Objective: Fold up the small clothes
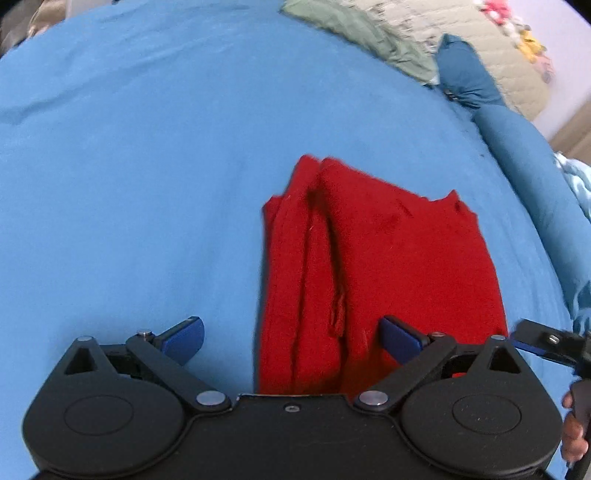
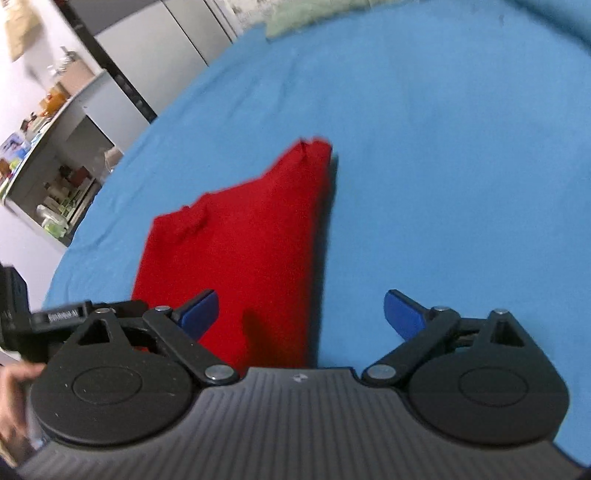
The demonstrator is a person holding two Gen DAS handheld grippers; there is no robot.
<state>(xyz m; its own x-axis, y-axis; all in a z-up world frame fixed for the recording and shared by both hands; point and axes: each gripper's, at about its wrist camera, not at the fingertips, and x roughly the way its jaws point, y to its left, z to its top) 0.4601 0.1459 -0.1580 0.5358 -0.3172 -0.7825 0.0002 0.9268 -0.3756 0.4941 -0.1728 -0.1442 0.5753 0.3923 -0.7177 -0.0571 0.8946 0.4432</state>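
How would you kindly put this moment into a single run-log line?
left tongs: open, empty | right tongs: open, empty | red garment: folded, lying flat on blue sheet | green cloth: far edge

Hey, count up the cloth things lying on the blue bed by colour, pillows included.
Red: 1, the folded red garment
Green: 1, the green cloth at the far edge
Dark blue: 1, the dark blue pillow
Light blue: 1, the light blue fabric at the right edge
Total: 4, on the blue sheet

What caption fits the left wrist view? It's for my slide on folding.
Open left gripper poised above a folded red garment lying on a blue bedsheet.
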